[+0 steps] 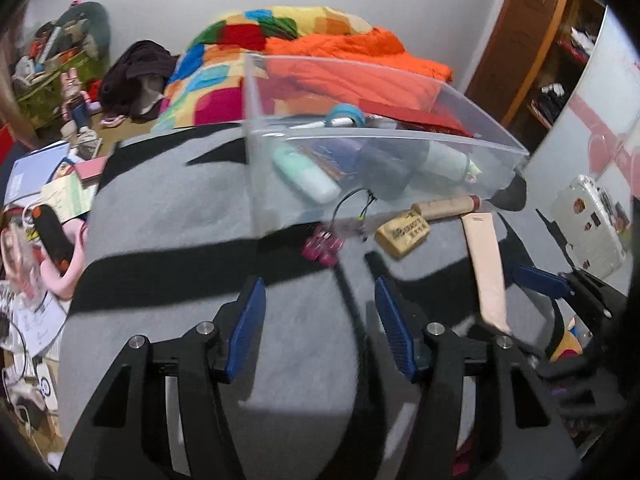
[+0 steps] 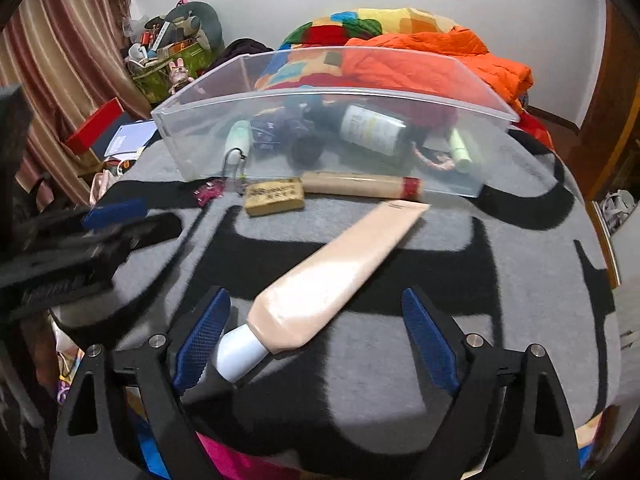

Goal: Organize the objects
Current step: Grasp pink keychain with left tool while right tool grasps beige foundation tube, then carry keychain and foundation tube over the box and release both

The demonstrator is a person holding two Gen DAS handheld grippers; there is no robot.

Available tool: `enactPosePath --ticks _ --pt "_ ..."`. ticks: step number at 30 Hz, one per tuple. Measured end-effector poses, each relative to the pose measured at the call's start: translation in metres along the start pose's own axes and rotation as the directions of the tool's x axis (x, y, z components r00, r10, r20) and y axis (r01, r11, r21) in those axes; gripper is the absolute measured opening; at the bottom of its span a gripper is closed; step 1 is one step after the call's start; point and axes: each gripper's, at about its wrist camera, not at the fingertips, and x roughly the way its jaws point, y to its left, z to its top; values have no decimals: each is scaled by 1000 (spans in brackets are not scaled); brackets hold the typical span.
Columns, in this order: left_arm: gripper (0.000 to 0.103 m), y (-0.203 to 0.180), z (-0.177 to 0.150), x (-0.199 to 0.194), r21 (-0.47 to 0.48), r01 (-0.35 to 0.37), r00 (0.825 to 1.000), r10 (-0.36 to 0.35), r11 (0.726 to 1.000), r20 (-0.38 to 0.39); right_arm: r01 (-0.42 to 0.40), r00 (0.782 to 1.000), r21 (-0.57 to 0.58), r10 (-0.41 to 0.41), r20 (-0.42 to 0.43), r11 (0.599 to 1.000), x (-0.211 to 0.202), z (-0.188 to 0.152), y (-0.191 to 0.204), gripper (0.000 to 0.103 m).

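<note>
Straddling the glossy beige cosmetic tube [image 2: 340,272], the right gripper [image 2: 320,344] stood wide apart, its left pad beside the white cap; the left gripper [image 1: 320,324] gaped empty above grey felt, near the clear plastic bin [image 2: 280,160].

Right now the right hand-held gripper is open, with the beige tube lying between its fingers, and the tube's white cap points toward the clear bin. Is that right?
Not quite. In the right wrist view the right hand-held gripper is open around the beige tube, but its white cap points back toward the gripper, away from the clear bin; the flat crimped end faces the bin.
</note>
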Motion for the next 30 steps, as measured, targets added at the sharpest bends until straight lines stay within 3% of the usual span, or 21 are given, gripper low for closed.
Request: enactPosePath --ticks 5,11,14,15,20,30 --pt "44 -8 15 19 46 -4 999 6 999 -38 38 999 -84 -38 9 996 -9 -8 -11 61" --pt "36 -11 19 28 39 -35 999 35 999 -21 -2 1000 -102 4 18 995 -18 -12 -37 32" --pt "25 -16 19 30 56 -50 999 51 997 -8 -18 1000 -88 20 21 996 -21 -13 -51 21" --pt "21 -18 18 30 65 -58 998 58 996 -5 -20 999 -81 22 23 996 -21 -13 -55 19" --pt "21 -25 12 26 76 -68 998 68 995 3 -7 999 -59 9 44 998 -25 -14 -70 18" --pt "21 -32 -5 -14 27 -23 997 21 999 70 -28 994 -12 29 107 1000 -44 -11 -84 6"
